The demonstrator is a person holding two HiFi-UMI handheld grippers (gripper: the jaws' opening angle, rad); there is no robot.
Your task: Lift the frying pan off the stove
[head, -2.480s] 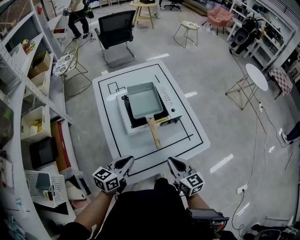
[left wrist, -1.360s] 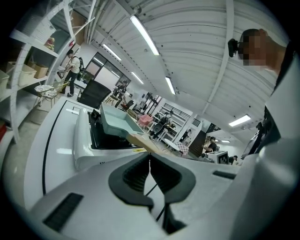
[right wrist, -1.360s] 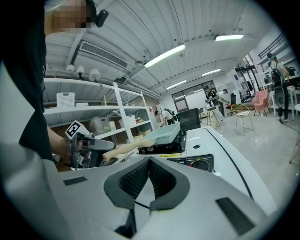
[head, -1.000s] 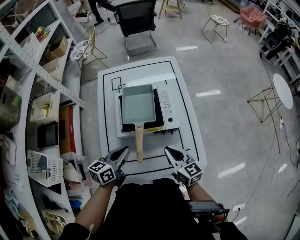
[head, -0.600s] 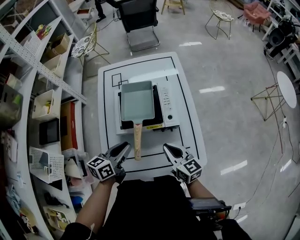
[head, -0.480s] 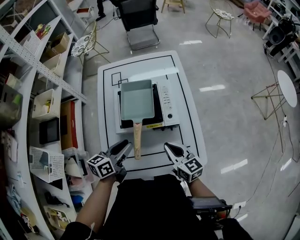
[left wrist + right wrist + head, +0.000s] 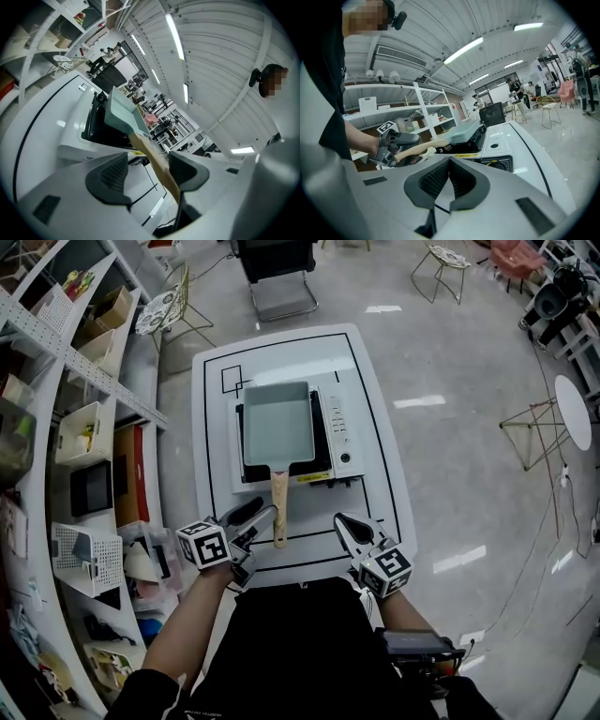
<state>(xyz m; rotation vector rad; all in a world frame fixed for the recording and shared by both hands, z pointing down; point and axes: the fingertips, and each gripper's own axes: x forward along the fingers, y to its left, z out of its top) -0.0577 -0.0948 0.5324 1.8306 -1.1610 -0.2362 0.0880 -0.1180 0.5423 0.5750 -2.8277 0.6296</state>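
Observation:
A pale green rectangular frying pan (image 7: 277, 423) sits on a white portable stove (image 7: 339, 437) on the white table (image 7: 375, 381). Its wooden handle (image 7: 279, 507) points toward me. My left gripper (image 7: 265, 512) is at the handle's near end, and its jaws are opening. In the left gripper view the handle (image 7: 154, 161) runs between the jaws of the left gripper (image 7: 147, 171), close to the right pad, with a gap on the other side. My right gripper (image 7: 349, 526) hovers just right of the handle, shut and empty. The right gripper view shows that gripper (image 7: 450, 164) closed, with the pan (image 7: 464, 129) beyond it.
Shelving with bins (image 7: 84, 427) lines the left side of the table. A black chair (image 7: 277, 268) stands at the table's far end. A round white side table (image 7: 572, 409) and a wire stool (image 7: 445, 263) stand on the floor to the right. Black lines are drawn on the tabletop.
My left gripper has moved forward to the end of the handle and its jaws have spread from shut to wide. The right gripper stays shut beside it.

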